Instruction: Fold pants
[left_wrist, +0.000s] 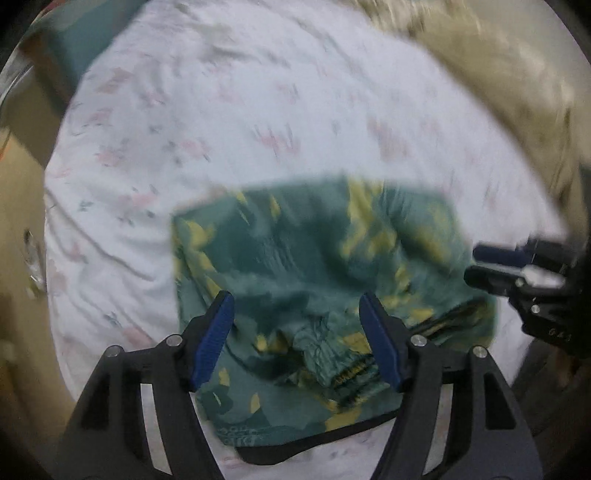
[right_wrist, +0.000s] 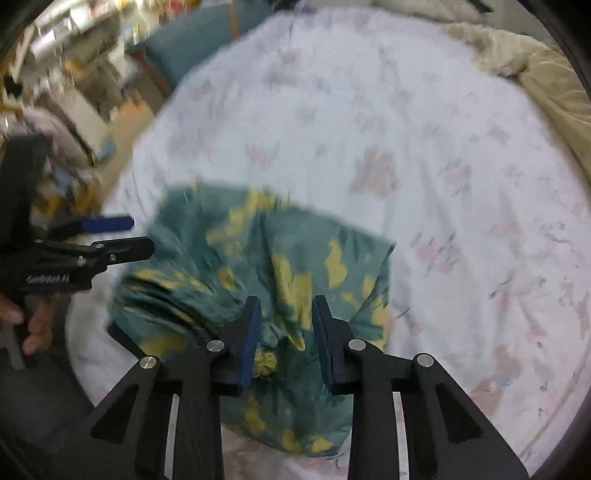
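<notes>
A bed (left_wrist: 258, 92) is carrying everything here, and it is wearing a white cotton sheet (right_wrist: 424, 155) printed with pale pink flowers and lying in soft wrinkles. Folded teal pants with yellow patches (left_wrist: 317, 251) are lying directly on the sheet near the bed's near edge, their gathered waistband bunching up and their layers stacking unevenly. A beige, fluffy blanket (right_wrist: 535, 70) is heaping along the far right side of the bed, touching the sheet. A thin dark strip (left_wrist: 303, 446) is peeking out from under the pants' near edge; what it is cannot be told.
</notes>
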